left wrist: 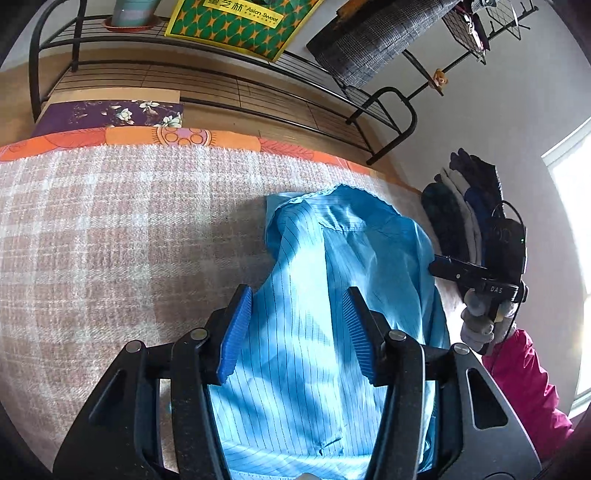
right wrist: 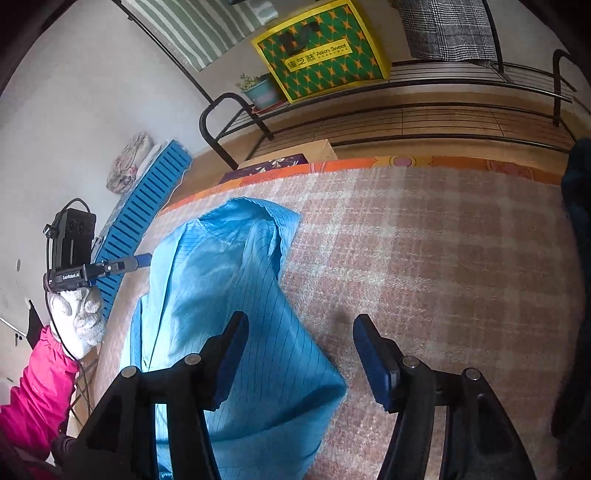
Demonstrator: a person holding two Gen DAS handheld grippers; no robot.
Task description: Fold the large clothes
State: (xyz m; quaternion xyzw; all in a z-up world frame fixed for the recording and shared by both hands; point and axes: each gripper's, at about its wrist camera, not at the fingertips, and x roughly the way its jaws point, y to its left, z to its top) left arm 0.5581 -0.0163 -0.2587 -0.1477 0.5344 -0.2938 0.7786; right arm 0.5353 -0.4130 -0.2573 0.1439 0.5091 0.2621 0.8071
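A light blue pinstriped garment [left wrist: 332,280] lies in a long narrow folded shape on a pink and white checked blanket [left wrist: 110,229]. My left gripper [left wrist: 297,306] is open and hovers just above the garment's near end. My right gripper [right wrist: 299,332] is open over the garment's right edge [right wrist: 221,280] and the blanket. Each gripper shows in the other's view, the right gripper [left wrist: 436,266] at the garment's right side and the left gripper [right wrist: 146,260] at its left side; neither grips cloth.
A black metal rack [left wrist: 236,85] with a green and yellow box [left wrist: 240,22] stands behind the bed. Dark clothes [left wrist: 465,206] hang on the wall at right. A blue slatted panel [right wrist: 144,210] leans at left.
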